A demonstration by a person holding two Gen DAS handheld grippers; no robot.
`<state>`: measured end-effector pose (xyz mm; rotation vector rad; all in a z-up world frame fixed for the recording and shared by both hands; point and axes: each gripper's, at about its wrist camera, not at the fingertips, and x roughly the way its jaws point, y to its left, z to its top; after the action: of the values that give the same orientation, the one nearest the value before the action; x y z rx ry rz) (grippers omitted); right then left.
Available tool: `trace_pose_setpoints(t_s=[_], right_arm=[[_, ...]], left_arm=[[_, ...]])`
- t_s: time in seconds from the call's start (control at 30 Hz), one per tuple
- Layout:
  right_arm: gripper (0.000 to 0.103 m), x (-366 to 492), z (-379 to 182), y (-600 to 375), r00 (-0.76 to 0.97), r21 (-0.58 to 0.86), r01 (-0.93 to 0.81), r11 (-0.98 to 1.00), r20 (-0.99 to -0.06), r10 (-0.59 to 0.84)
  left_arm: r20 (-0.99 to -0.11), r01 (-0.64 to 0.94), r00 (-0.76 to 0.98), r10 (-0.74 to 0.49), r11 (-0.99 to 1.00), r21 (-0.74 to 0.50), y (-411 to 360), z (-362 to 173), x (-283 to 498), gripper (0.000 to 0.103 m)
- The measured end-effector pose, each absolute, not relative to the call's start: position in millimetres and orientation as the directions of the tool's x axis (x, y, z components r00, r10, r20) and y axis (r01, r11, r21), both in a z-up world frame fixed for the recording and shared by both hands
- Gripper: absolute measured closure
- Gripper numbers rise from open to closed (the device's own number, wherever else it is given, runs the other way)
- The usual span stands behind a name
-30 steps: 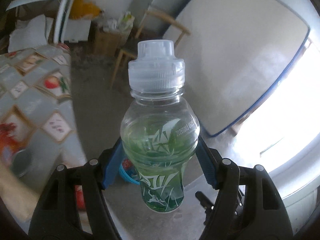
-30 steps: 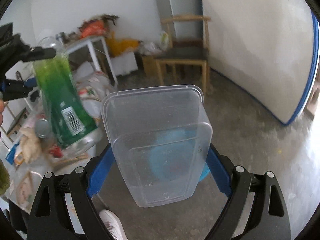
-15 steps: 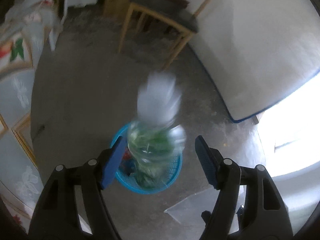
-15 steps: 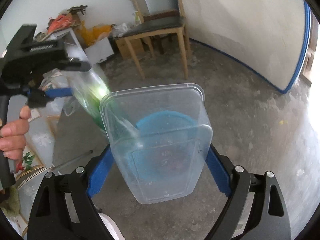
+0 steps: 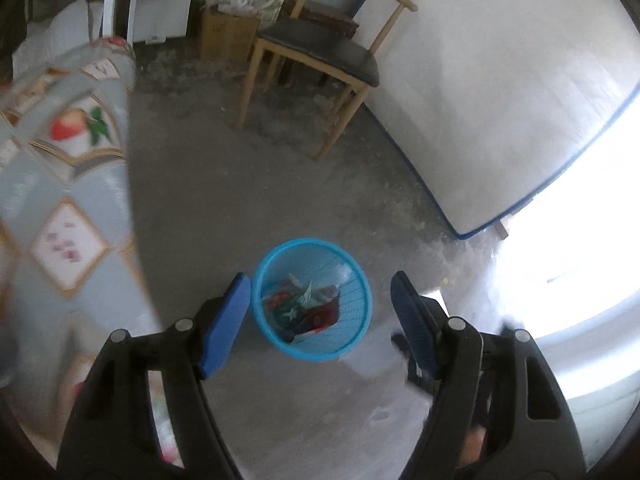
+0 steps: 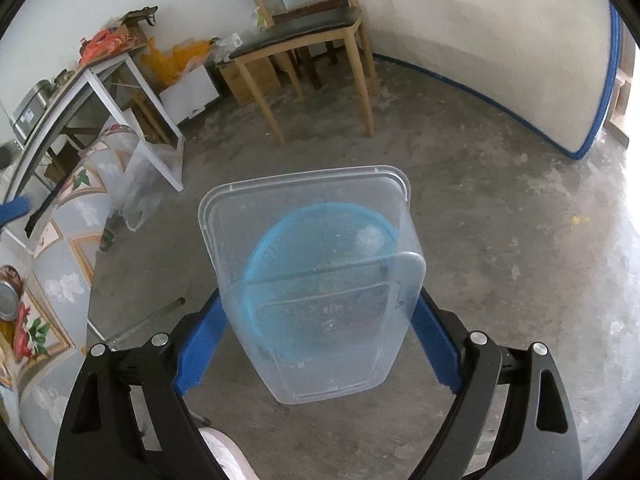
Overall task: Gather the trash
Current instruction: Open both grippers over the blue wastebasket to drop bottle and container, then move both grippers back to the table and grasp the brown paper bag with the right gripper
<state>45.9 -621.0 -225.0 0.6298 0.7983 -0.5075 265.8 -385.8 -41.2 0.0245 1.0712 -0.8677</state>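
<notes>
The floor (image 5: pixel 248 184) was bare concrete, with a chair (image 5: pixel 320 52) against the far wall and a cloth-covered table (image 5: pixel 68 168) at the left. Below both grippers stood the blue bin (image 5: pixel 313 300), already part-filled with wrappers.

A second earlier the left gripper (image 5: pixel 320 300) had clamped a green bottle upright; half a second earlier that bottle was a blur falling between the pads toward the bin. By this moment it was gone from the jaws. A pale round cap could be made out inside the bin's far rim, probably the bottle's, though the rest of it was hard to pick out among the wrappers. So one piece of trash seemed delivered, and that hand was free for the next.

The left gripper's jaws stood wide apart, held nothing and touched nothing; the bin showed through the gap between them. They had been parting a little further over the last second.

The right gripper (image 6: pixel 320 316) had sunk closer to the bin and was held right above it. Its jaws were spread wide and pressed on the sides of a clear plastic tub (image 6: pixel 312 280), open mouth toward the camera, the bin visible through its base. The tub looked due to drop next.
</notes>
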Motion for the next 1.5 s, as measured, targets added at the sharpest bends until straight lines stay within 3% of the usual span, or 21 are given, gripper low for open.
trace_pose_setpoints(t_s=[0.2,0.33,0.47,0.57,0.8,0.97,1.17,1.3,1.4,1.5], right_arm=[[0.016,103,-250,-643,0.575,0.386,0.64,0.664,-0.814,-0.081],[0.012,147,-294,-663,0.472,0.38,0.705,0.598,-0.881,0.003],[0.012,156,-319,-670,0.38,0.315,0.765,0.562,-0.925,0.001],[0.012,140,-318,-668,0.414,0.362,0.773,0.521,-0.91,0.017],[0.012,101,-264,-642,0.498,0.387,0.71,0.588,-0.867,-0.031],[0.012,78,-186,-600,0.64,0.461,0.575,0.676,-0.768,-0.02],[0.012,93,-103,-523,0.743,0.465,0.345,0.815,-0.666,0.065],[0.012,113,-57,-454,0.786,0.474,0.139,0.869,-0.587,0.195],[0.012,134,-37,-390,0.777,0.407,-0.017,0.913,-0.569,0.268],[0.012,153,-31,-318,0.765,0.212,-0.14,0.967,-0.598,0.241]], left_arm=[[-0.743,0.669,0.255,-0.619,0.667,-0.326,-310,-2,242,0.025],[-0.727,0.66,0.307,-0.615,0.688,-0.303,-251,8,225,0.02],[-0.659,0.658,0.349,-0.666,0.675,-0.334,-190,11,211,0.014],[-0.609,0.619,0.452,-0.652,0.721,-0.312,-139,10,205,0.012],[-0.581,0.509,0.539,-0.61,0.786,-0.352,-52,8,195,0.009],[-0.575,0.476,0.59,-0.567,0.819,-0.32,-20,4,185,0.009],[-0.614,0.395,0.583,-0.532,0.846,-0.358,11,-19,174,0.009],[-0.599,0.36,0.576,-0.556,0.83,-0.426,28,-32,167,0.009],[-0.6,0.35,0.589,-0.542,0.84,-0.414,37,-38,161,0.009],[-0.604,0.345,0.616,-0.506,0.863,-0.37,45,-42,153,0.009]])
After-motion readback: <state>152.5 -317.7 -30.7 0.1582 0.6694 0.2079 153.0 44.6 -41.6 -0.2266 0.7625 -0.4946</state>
